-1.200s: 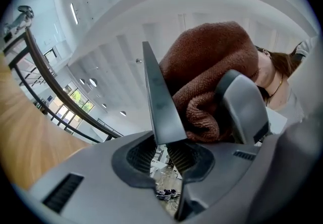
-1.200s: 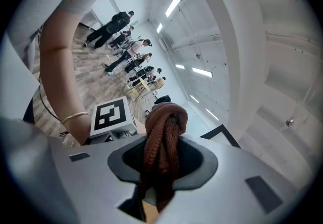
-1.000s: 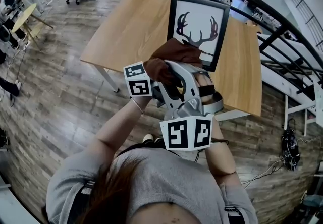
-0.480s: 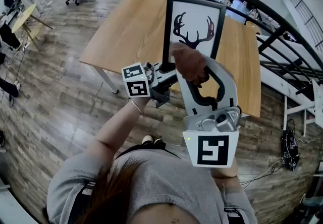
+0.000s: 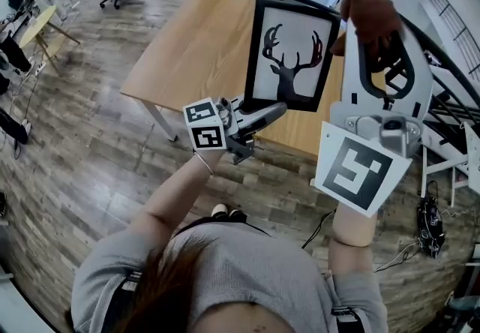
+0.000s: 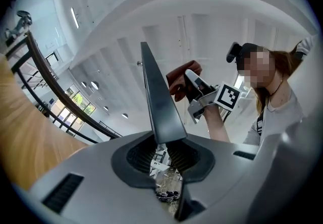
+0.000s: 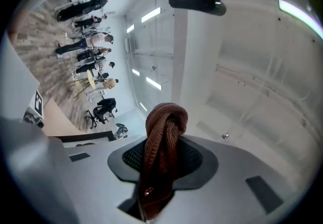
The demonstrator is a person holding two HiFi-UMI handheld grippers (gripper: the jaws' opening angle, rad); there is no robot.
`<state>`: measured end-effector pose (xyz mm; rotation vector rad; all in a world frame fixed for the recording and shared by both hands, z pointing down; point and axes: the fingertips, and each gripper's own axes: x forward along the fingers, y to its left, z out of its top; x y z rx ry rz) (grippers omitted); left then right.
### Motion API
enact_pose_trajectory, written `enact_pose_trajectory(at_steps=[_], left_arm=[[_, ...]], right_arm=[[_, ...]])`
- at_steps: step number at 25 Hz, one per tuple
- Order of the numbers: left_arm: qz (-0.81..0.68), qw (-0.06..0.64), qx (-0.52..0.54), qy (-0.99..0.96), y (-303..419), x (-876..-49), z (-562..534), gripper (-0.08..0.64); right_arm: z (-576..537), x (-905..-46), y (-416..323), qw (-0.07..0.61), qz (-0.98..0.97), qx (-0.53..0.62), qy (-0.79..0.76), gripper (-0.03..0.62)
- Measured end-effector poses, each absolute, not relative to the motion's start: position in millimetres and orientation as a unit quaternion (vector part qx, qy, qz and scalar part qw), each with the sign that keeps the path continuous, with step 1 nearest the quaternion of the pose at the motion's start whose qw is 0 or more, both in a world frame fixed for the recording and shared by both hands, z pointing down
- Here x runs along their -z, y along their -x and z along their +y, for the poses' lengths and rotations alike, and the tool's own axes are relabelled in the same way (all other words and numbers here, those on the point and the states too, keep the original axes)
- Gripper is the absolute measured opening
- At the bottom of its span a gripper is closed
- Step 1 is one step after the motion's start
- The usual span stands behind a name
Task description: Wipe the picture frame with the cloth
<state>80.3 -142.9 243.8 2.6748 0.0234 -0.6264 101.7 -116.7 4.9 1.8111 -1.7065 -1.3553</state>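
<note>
Brown cloth [image 5: 369, 10] is bunched between the jaws of my right gripper [image 5: 373, 30], which are clamped tight on it, the wad standing up from between the pads. A second ago this gripper sat low in the head view, in front of the lower part of the picture frame [image 5: 289, 54]. It has since risen and swung out, and the cloth is now level with the frame's top right corner, just beside it. I cannot confirm contact from any view. My left gripper [image 5: 268, 111] has not shifted: its jaws are partly closed on the frame's lower edge, gripping it and holding it upright, clear above the wooden table [image 5: 191, 46]. The frame itself has turned slightly but stays in the same place. My judgement is that the cloth is being carried to the top of the frame to begin a stroke there. The wiping is still to be completed.
</note>
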Motion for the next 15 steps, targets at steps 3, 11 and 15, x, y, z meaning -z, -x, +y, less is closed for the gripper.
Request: enact_pose_trajectory(at_steps=[3,11,15], left_arm=[[0.011,0.190,0.220,-0.957,-80,-243,-139,0.075],[0.024,0.175,0.211,-0.961,-87,-241,-136,0.074],[0.026,0.165,0.217,-0.962,-86,-239,-133,0.074]], right_arm=[[-136,-7,-91,0.196,-0.567,0.498,-0.625,0.133],[-180,-42,-71,0.259,-0.546,0.534,-0.592,0.133],[-183,-53,-66,0.268,-0.563,0.525,-0.580,0.133]])
